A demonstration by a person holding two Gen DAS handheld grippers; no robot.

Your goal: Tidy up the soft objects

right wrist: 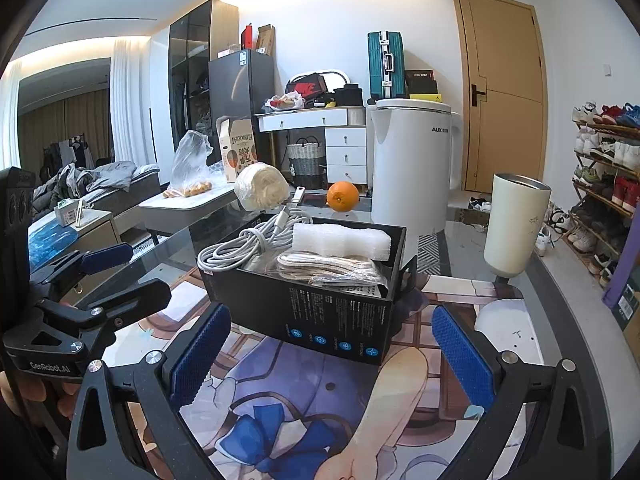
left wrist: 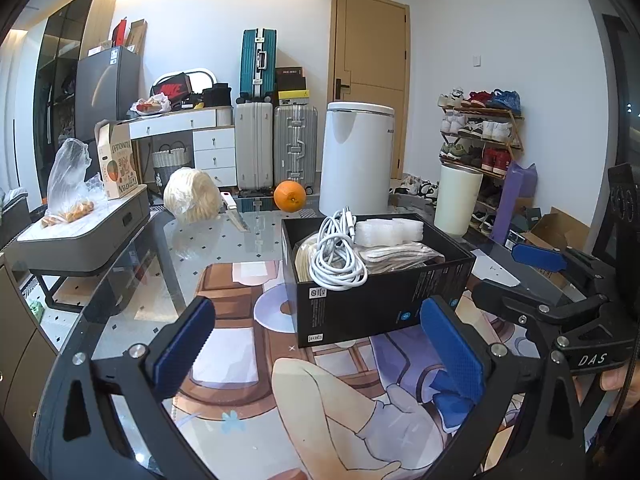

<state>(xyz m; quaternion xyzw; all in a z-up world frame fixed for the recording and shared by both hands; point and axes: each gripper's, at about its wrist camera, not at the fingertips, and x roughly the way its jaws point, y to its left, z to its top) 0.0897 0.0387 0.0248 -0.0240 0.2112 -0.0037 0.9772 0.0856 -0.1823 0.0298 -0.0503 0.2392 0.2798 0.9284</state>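
Left tool: our left tool hangs over the printed mat with its blue pads wide apart and nothing between them; its right pad sits in front of the box's near lower corner.
Right tool: our right tool also stands with fingers spread and empty, just before the box's near wall.
Black box: the open black box rests on the mat on the glass table, between and just ahead of our two tools.
White cable: a coiled white cable lies in the box at its left end, loops spilling over the rim.
Foam wrap: a white foam piece lies across the back of the box.
Cloth bundle: a pale folded fabric bundle fills the box's right part, under the foam.
Yarn ball: a cream ball in clear wrap sits on the table beyond the box, well apart from it.
Orange: an orange sits near the table's far edge.
Tumbler: a cream tumbler stands right of the box.
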